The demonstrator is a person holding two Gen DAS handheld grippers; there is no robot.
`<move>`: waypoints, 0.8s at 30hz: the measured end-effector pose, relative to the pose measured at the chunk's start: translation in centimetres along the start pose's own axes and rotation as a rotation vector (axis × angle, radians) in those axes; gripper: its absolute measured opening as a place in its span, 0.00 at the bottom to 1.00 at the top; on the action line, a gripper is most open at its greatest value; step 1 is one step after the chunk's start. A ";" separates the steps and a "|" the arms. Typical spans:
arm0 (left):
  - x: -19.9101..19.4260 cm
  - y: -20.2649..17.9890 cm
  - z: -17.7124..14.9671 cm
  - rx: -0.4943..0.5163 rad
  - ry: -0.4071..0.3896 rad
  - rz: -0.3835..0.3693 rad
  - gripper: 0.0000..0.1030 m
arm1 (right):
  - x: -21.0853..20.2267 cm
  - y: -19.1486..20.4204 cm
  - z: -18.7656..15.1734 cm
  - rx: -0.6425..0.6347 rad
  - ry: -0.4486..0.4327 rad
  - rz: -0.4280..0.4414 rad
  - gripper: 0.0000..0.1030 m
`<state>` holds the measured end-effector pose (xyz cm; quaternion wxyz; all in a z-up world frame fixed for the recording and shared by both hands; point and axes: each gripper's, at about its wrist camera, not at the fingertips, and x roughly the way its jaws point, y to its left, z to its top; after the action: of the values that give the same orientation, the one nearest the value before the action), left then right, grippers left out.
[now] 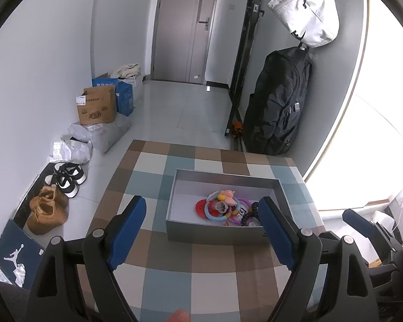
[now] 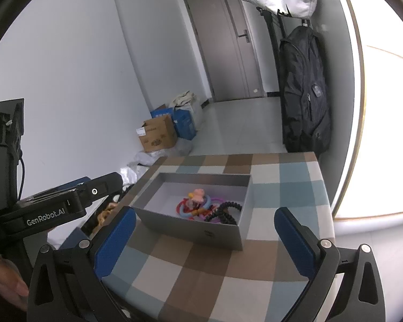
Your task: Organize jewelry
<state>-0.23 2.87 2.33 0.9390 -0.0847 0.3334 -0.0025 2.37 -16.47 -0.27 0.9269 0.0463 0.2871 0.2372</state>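
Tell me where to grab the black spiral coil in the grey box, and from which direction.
Take the black spiral coil on its raised loop, coming down from above. It lies near the grey box front right corner, so the walls likely block a sideways approach. The open right gripper seems the nearer one.

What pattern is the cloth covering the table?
The tablecloth is a check of brown, blue-grey, teal and cream squares, clearest in the left wrist view.

Bare checked tablecloth before the grey box, its open top unobstructed above the jewelry heap.
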 end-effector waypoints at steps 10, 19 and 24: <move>0.0 -0.2 0.0 0.005 0.004 -0.008 0.80 | 0.1 0.1 -0.1 -0.002 0.009 0.003 1.00; 0.0 -0.2 0.1 0.001 0.008 -0.014 0.80 | 0.2 0.2 -0.2 -0.001 0.014 0.003 1.00; 0.0 -0.3 0.1 0.002 0.008 -0.015 0.80 | 0.2 0.2 -0.4 -0.001 0.019 0.004 1.00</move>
<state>-0.19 2.64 2.46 0.9377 -0.0861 0.3364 -0.0103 2.25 -16.23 -0.64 0.9236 0.0443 0.2959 0.2398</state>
